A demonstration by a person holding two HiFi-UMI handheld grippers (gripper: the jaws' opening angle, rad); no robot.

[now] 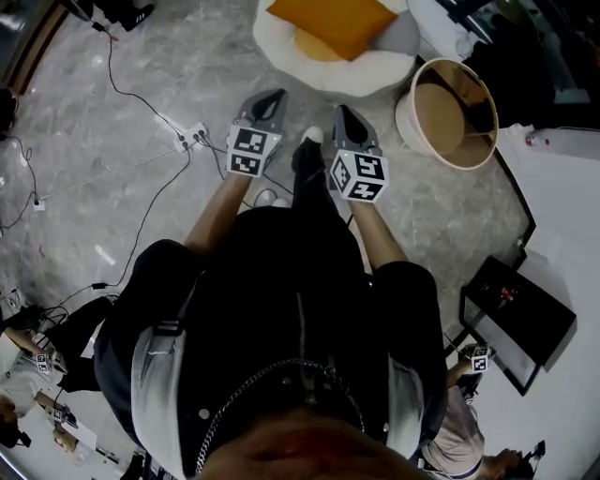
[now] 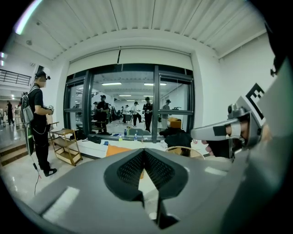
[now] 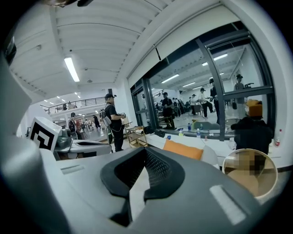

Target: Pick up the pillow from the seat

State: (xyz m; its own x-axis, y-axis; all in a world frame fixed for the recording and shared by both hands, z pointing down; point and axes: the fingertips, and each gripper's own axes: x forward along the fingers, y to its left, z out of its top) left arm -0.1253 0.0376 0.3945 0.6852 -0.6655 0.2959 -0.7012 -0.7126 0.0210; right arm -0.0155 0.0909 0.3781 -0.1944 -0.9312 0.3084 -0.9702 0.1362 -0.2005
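Observation:
An orange pillow lies on a white fluffy seat at the top of the head view. Both grippers are held side by side above the grey floor, short of the seat and pointing toward it. My left gripper is shut with nothing between its jaws, and so is my right gripper. In the left gripper view the pillow peeks out just left of the shut jaws. In the right gripper view the pillow shows to the right of the shut jaws, on the seat.
A round beige tub stands right of the seat. Cables and a power strip lie on the floor at the left. A black case sits at the right. A person stands by a shelf cart.

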